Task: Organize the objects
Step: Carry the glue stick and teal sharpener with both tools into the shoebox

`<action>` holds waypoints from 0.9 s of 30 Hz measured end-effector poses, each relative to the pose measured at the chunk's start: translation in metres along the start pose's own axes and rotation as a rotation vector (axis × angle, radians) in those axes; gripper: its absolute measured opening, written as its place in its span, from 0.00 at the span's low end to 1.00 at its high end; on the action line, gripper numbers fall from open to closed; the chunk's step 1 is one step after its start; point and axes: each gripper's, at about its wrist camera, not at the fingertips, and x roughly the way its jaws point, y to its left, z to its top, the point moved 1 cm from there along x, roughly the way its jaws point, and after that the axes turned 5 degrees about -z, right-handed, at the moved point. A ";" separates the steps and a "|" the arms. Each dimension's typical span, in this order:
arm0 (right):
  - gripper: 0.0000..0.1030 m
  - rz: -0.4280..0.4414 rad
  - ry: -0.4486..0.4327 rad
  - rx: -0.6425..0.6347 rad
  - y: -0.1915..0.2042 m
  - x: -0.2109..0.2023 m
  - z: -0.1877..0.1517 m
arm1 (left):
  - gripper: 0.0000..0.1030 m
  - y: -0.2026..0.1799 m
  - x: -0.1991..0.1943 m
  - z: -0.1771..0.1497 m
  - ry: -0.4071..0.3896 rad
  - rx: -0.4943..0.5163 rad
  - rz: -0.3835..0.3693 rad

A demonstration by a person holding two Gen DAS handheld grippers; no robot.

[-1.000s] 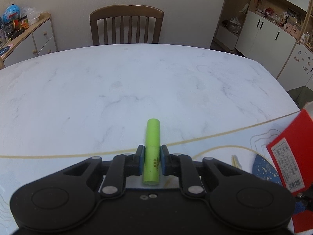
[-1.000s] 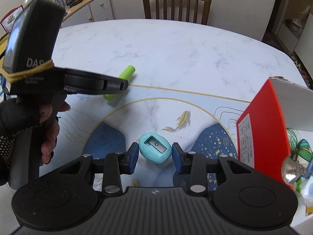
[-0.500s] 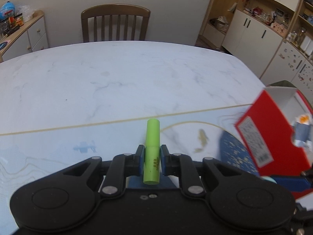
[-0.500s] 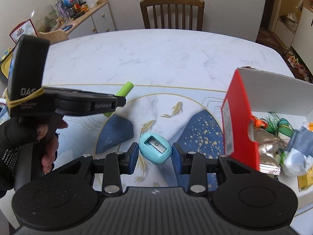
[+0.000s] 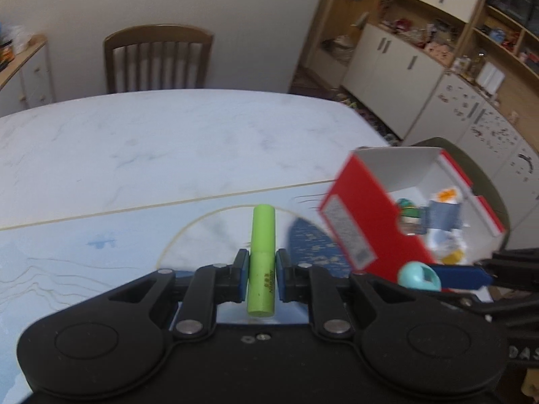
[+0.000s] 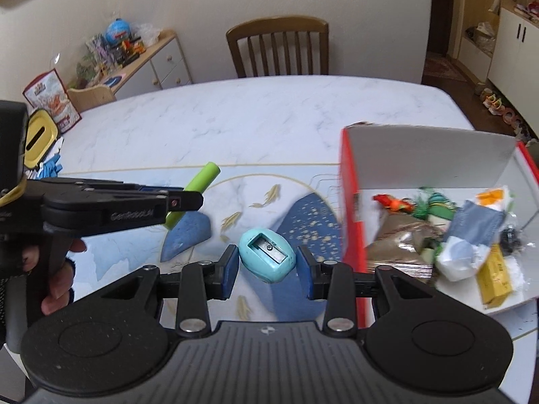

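Your left gripper (image 5: 262,271) is clamped on a lime-green cylinder (image 5: 262,262), the blue pads pressed to either side of it around its middle so that it points straight ahead past the fingertips, held above the patterned blue mat (image 5: 101,259) on the white marble table (image 5: 168,144). Your right gripper (image 6: 267,267) holds a teal egg-shaped pencil sharpener (image 6: 267,257) between its blue pads, blade side facing up toward the camera; the left pad touches it, while on the right side a thin gap seems to show, so the grip looks light. The sharpener hangs over the mat, just left of the red box (image 6: 350,202), which stands open on the table's right part with its white flap up. Inside the box lie mixed small items, among them a silvery foil pack (image 6: 401,242), a yellow packet (image 6: 495,276) and a grey-blue pouch (image 6: 475,225). From the right wrist view your hand (image 6: 59,279) shows on the left gripper's handle. A wooden chair (image 6: 279,47) stands at the far side of the table
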 end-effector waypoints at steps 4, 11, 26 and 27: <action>0.35 -0.002 -0.019 0.023 -0.022 -0.011 -0.002 | 0.14 -0.026 -0.001 0.004 -0.008 0.016 -0.028; 0.35 -0.033 -0.041 0.060 -0.069 -0.022 -0.008 | 0.14 -0.066 0.002 0.015 -0.015 0.039 -0.067; 0.35 -0.074 -0.029 0.088 -0.159 -0.025 -0.018 | 0.14 -0.144 0.049 0.038 0.012 0.099 -0.070; 0.35 -0.073 -0.028 0.086 -0.163 -0.025 -0.018 | 0.14 -0.149 0.054 0.040 0.014 0.105 -0.069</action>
